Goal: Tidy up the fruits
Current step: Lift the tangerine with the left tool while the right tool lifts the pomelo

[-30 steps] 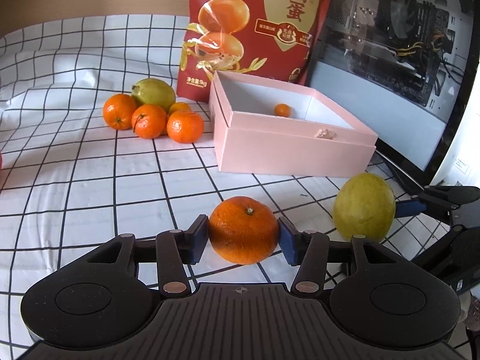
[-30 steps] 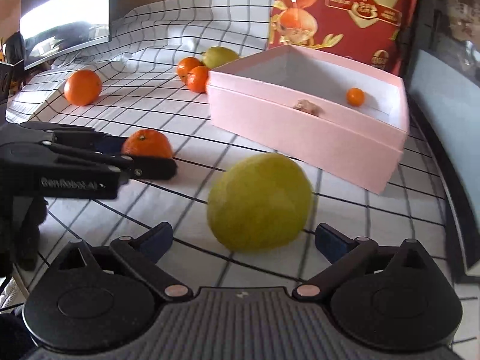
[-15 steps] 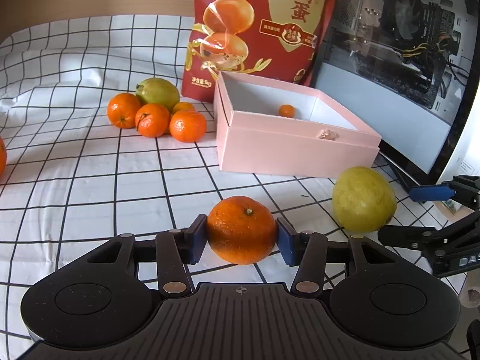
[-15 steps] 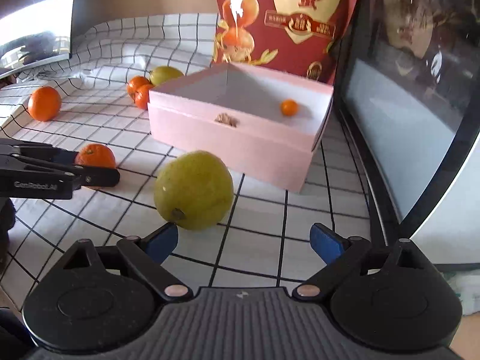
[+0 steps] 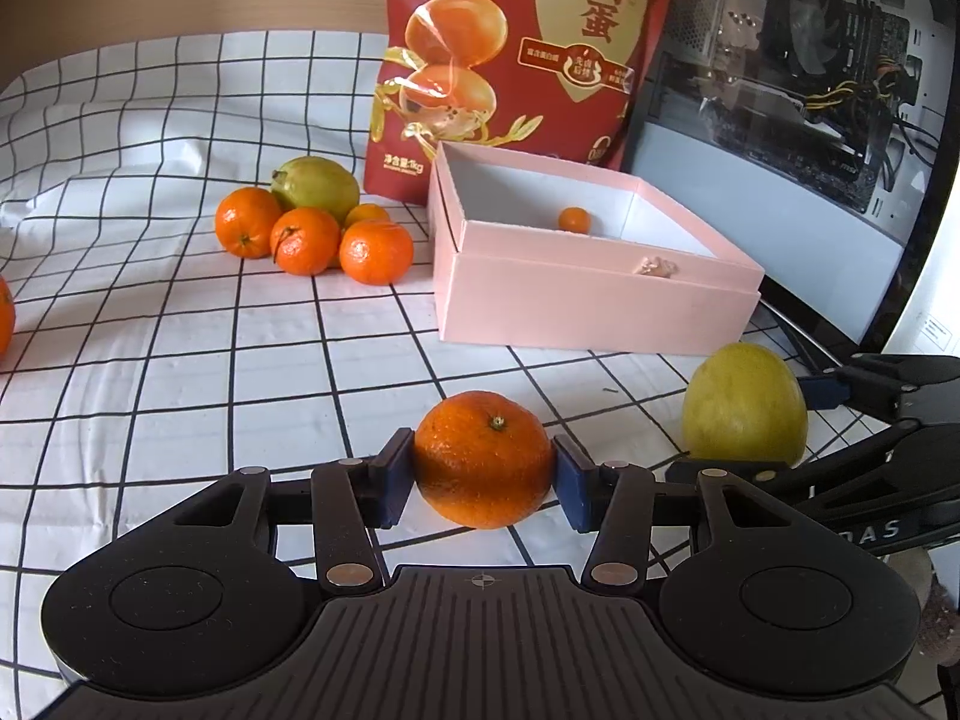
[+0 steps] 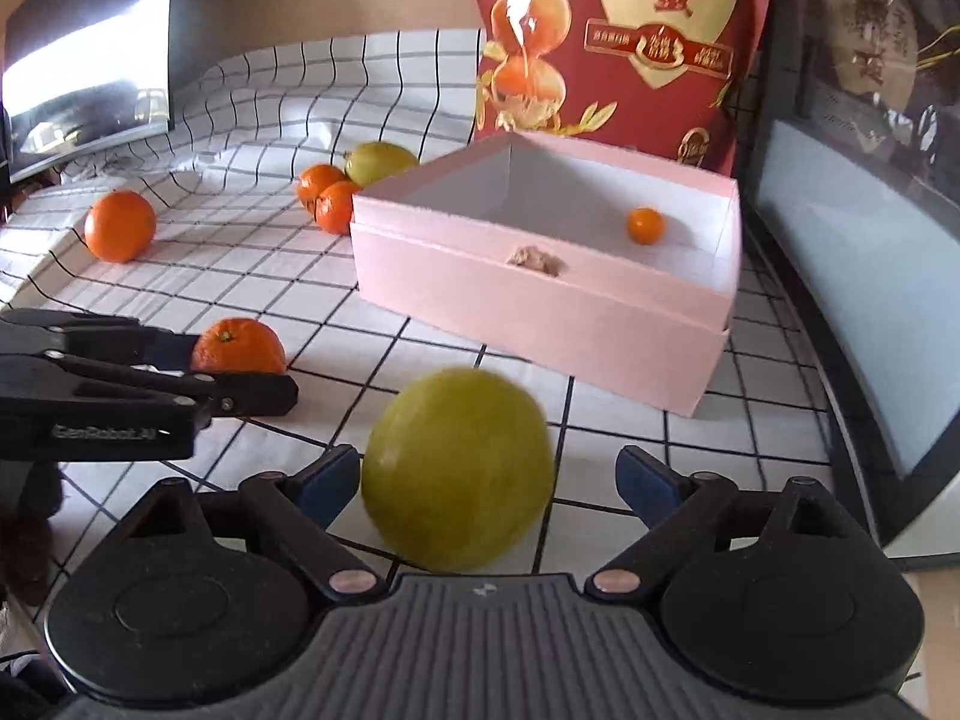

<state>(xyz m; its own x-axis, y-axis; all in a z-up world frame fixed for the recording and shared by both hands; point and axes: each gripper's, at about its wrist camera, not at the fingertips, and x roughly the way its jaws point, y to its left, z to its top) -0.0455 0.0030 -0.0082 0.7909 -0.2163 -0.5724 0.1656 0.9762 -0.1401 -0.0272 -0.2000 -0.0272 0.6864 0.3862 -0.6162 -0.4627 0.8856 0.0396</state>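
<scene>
My left gripper [image 5: 483, 474] is shut on an orange [image 5: 483, 459] low over the checked cloth; it also shows in the right wrist view [image 6: 239, 348]. My right gripper [image 6: 489, 483] is open around a yellow-green fruit [image 6: 457, 468], whose left side is at the left pad with a gap to the right pad. That fruit shows in the left wrist view [image 5: 744, 405] too. A pink open box [image 5: 594, 300] holds one small orange [image 5: 574, 219]; the box also appears in the right wrist view [image 6: 540, 294].
A cluster of oranges [image 5: 312, 237] and a green fruit [image 5: 318, 180] lie left of the box. A lone orange [image 6: 119, 225] sits far left. A red snack bag [image 5: 516, 60] stands behind the box. A glass computer case [image 5: 798, 96] is on the right.
The right gripper pulled back and away from the yellow-green fruit, then moved in again so the fruit sits between its open fingers. The left gripper keeps its hold on the orange.
</scene>
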